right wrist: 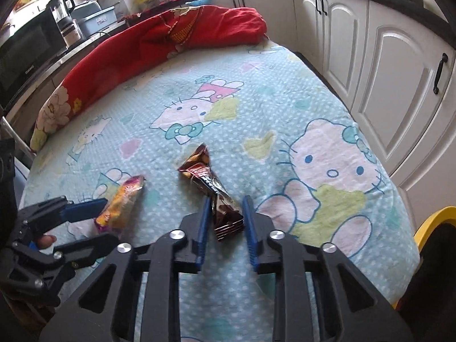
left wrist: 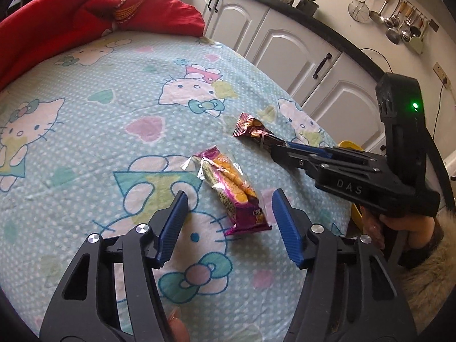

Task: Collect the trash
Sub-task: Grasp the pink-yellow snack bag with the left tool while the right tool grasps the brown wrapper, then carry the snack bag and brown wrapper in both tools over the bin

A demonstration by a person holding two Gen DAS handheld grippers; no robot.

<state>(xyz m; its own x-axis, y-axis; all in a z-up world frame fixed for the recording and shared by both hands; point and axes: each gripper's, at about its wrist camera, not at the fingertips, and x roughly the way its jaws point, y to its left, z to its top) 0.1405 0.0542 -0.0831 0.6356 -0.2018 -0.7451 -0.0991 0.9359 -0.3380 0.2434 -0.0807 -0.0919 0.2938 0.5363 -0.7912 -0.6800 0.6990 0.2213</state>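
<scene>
Right now, through the left wrist camera, I see my left gripper (left wrist: 229,222) with its blue fingers (left wrist: 173,228) spread wide apart, low over the table's cartoon-cat cloth (left wrist: 114,91). A purple-and-orange snack wrapper (left wrist: 230,193) lies flat on the cloth between those fingers, its near end roughly level with the tips and touching neither one. Further off to the right, my right gripper (left wrist: 280,146) reaches in from the side, its tips meeting the tail of a dark brown wrapper (left wrist: 253,129) that rests on the cloth near the table's edge. A red blanket (left wrist: 99,14) is bunched along the far end of the table, white cabinets (left wrist: 285,45) run behind it, and utensils (left wrist: 399,25) hang on the wall.

Through the right wrist camera, the right gripper (right wrist: 226,213) has its fingers partly drawn in on either side of the dark brown wrapper's (right wrist: 211,182) near end. The left pad sits against the foil; I cannot tell whether the right pad presses it, so I cannot say the wrapper is clamped. Its far end lies twisted on the cloth (right wrist: 285,99). Off to the left, the left gripper (right wrist: 94,222) shows with its fingers apart, the purple-and-orange snack wrapper (right wrist: 122,199) lying just beside the upper finger. The red blanket (right wrist: 171,40) lies beyond, with a kettle (right wrist: 64,8) on the far counter.
</scene>
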